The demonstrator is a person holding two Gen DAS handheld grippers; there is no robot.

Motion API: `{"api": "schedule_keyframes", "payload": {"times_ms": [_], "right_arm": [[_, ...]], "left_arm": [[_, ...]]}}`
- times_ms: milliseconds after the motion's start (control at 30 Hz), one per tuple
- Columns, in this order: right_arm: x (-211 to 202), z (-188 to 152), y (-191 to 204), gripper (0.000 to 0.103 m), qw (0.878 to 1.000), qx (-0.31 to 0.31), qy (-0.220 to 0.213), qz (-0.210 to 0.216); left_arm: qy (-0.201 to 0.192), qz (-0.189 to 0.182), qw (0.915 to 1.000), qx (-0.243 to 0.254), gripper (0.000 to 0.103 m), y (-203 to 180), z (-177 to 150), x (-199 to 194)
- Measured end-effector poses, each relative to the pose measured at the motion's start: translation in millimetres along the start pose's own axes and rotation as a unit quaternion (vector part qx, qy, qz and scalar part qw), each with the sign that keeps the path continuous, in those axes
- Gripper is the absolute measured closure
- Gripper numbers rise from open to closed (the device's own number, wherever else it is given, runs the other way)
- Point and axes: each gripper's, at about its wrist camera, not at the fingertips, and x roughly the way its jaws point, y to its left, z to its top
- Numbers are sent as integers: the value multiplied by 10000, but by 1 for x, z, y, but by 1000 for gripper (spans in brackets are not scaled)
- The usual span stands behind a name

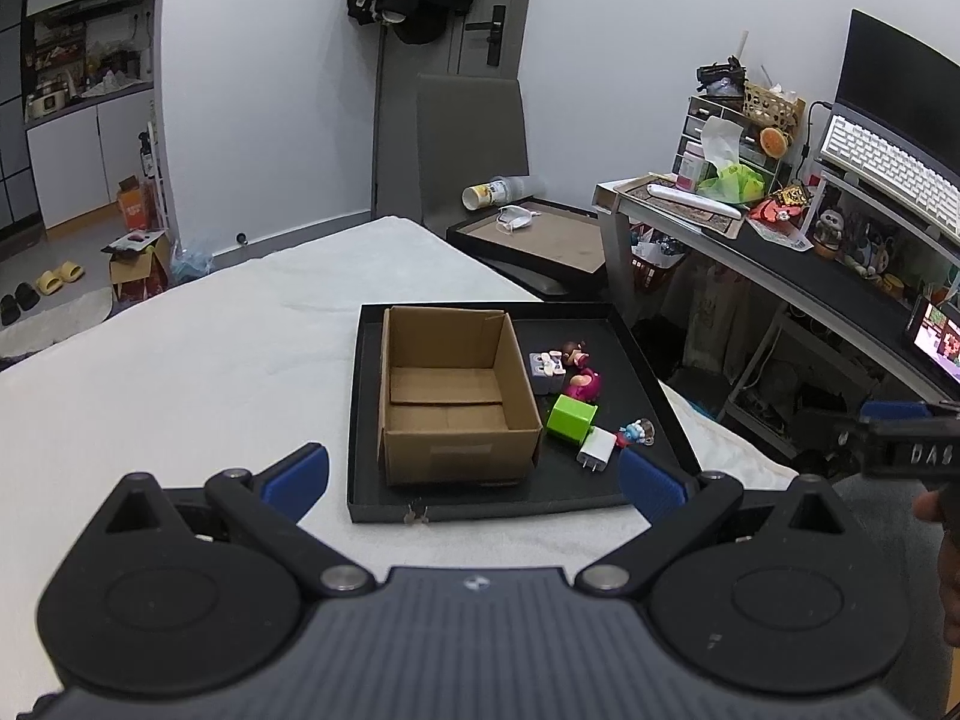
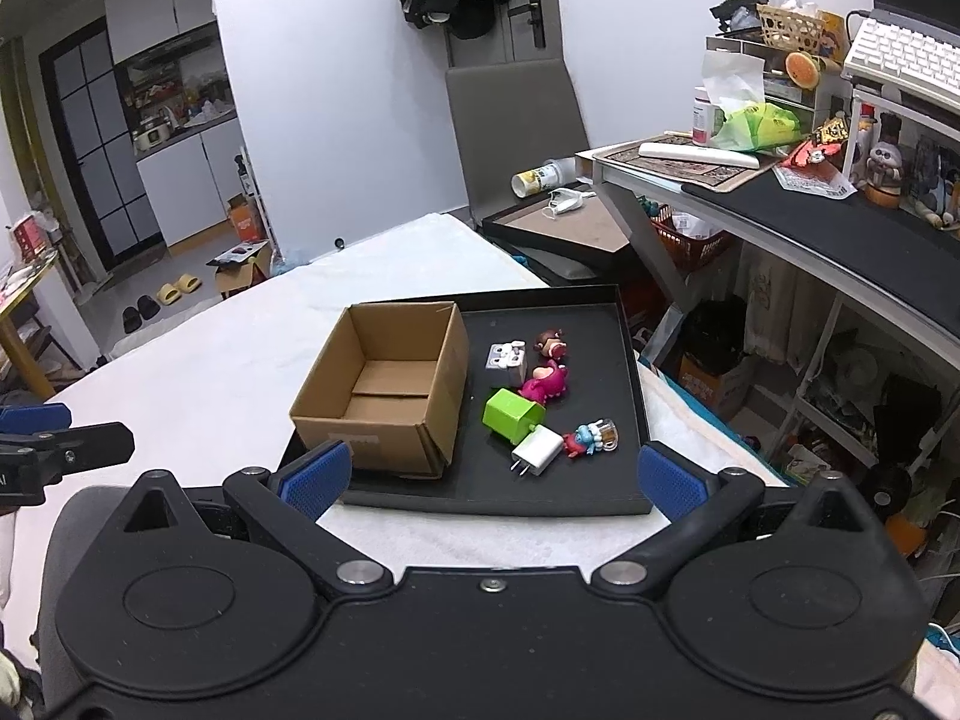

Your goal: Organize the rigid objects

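One open cardboard box [image 2: 384, 402] stands empty at the left of a single black tray [image 2: 633, 372] on a white-covered bed [image 2: 240, 348]. Six small rigid objects lie on the tray to the right of the box: one grey block toy [image 2: 506, 361], one brown-haired figurine [image 2: 551, 343], one magenta figurine [image 2: 545, 383], one green cube adapter [image 2: 511, 415], one white plug charger [image 2: 536, 450] with its two prongs toward the camera, and one blue-and-red figurine [image 2: 591, 437]. A pale label on the box's near face is too blurred to read. Two hand-held grippers hover short of the tray's near edge: the left hand-held gripper [image 1: 474, 480] and the right hand-held gripper [image 2: 495, 480] each have their blue pads spread wide apart, holding nothing. White letters "DAS" show on the right unit's black body at the edge of the left wrist view.
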Motion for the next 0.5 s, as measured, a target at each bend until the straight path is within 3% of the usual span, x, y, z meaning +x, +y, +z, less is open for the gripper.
{"api": "schedule_keyframes", "payload": {"times_ms": [333, 500], "right_arm": [[24, 6, -24, 0, 9988, 422, -13, 235], [39, 10, -24, 1, 9991, 262, 42, 346]], "left_arm": [[185, -5, 9998, -72, 1, 8, 10, 35], [270, -18, 9995, -145, 1, 15, 15, 52]]}}
